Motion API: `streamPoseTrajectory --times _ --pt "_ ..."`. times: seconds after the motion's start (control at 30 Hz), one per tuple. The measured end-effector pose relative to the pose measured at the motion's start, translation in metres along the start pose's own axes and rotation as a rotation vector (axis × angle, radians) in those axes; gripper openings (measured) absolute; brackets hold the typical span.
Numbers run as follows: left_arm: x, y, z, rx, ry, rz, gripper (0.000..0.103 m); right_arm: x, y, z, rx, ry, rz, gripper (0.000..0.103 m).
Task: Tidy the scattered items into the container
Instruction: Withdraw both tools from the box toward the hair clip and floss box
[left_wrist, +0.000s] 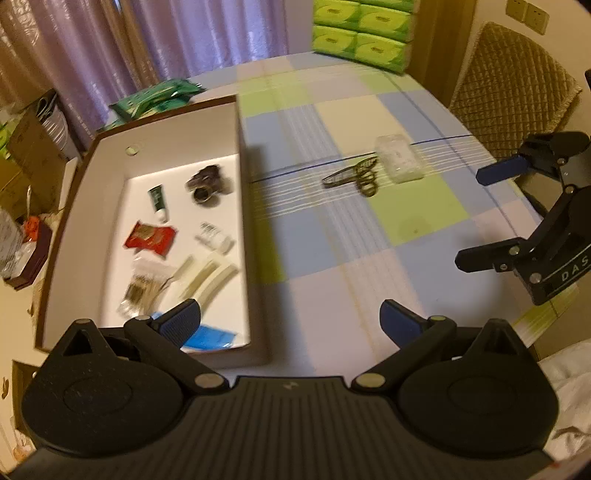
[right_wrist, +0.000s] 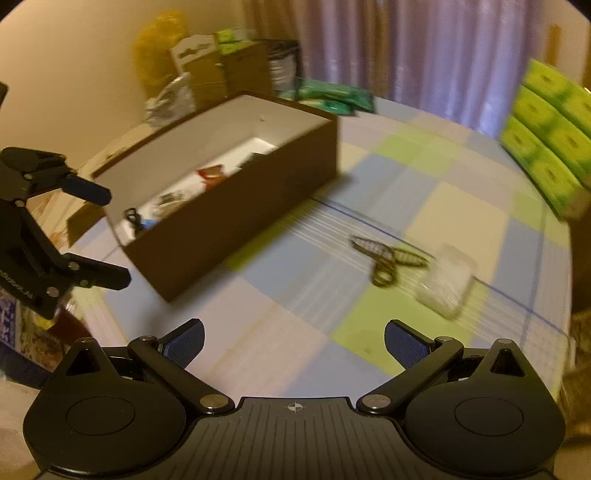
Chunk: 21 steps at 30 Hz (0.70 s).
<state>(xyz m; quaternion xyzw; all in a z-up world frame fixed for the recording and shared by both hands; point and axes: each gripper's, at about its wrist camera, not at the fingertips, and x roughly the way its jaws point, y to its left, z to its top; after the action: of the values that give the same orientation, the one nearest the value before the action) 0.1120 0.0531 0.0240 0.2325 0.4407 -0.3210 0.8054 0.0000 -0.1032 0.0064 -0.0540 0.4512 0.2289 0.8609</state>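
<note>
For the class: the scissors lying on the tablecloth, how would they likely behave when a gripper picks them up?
The scissors look like thin metal, so probably stiff yet slippery. They lie flat on the cloth, probably hard to get fingers under. The blades may swing open.

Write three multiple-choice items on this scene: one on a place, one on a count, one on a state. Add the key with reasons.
1. Where do the scissors lie?
A. in the box
B. on the tablecloth beside a clear plastic case
C. on the chair

2. How many items remain on the tablecloth outside the box?
A. two
B. five
C. none

3. The left tongs are:
A. shut on the scissors
B. open and empty
C. shut on a tube

Key: B, scissors touch the clear plastic case; A, only scissors and case; B, fingers spread, nothing between.
</note>
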Motion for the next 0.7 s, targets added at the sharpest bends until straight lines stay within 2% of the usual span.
streamPoseTrajectory --times 0.5,0.7 --pt "0.049 -0.052 0.04 0.047 -0.051 -0.046 0.102 -0.017 -0.075 -0.037 0.22 -0.015 -0.196 0.101" --pt "0.069 -0.063 0.058 0.074 -0.08 -0.069 0.101 -0.012 -0.095 -0.041 0.305 -0.028 -0.236 0.101"
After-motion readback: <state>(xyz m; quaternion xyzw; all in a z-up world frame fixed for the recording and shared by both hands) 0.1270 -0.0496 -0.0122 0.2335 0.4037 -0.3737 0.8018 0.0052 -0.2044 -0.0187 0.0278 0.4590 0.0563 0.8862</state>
